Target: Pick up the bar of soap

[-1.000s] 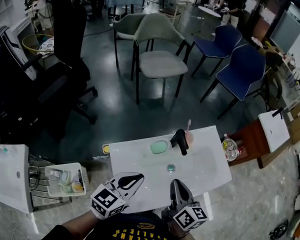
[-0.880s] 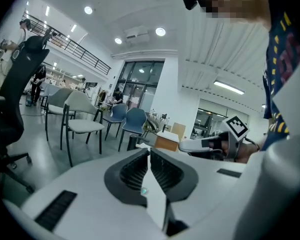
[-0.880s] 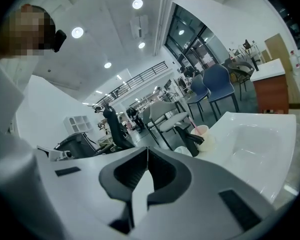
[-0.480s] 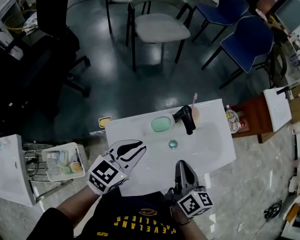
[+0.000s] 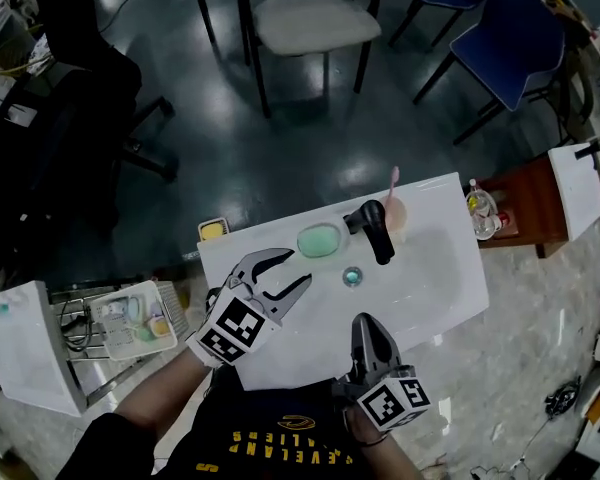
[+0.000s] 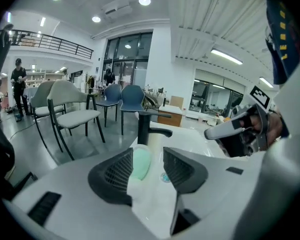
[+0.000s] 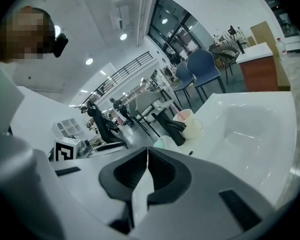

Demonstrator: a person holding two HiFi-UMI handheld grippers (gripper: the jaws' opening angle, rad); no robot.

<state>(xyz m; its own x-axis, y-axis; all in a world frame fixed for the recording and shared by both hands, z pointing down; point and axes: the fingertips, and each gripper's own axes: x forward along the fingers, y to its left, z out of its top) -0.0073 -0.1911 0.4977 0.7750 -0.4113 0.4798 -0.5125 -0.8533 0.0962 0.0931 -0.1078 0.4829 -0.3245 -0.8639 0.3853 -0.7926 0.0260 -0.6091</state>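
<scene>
The pale green bar of soap (image 5: pixel 319 240) lies on the white sink top (image 5: pixel 270 358), left of the black faucet (image 5: pixel 372 230). My left gripper (image 5: pixel 298 268) hovers over the sink's near-left part, short of the soap, and its jaws are opening with nothing between them. In the left gripper view the soap (image 6: pixel 141 163) shows ahead through the gap of that gripper (image 6: pixel 145 166). My right gripper (image 5: pixel 363 320) is shut and empty at the sink's front edge. Its jaws (image 7: pixel 147 156) meet in the right gripper view, with the soap (image 7: pixel 160 143) far beyond.
A cup (image 5: pixel 394 213) with a pink toothbrush stands right of the faucet, and a drain (image 5: pixel 352 277) sits in the basin. A wire basket (image 5: pixel 130 320) of toiletries is at the left, a bottle (image 5: pixel 480 213) on a brown stand at the right. Chairs (image 5: pixel 315 18) stand beyond.
My left gripper has moved forward over the sink toward the soap and its jaws have spread apart. The right gripper has stayed shut near the front edge.
</scene>
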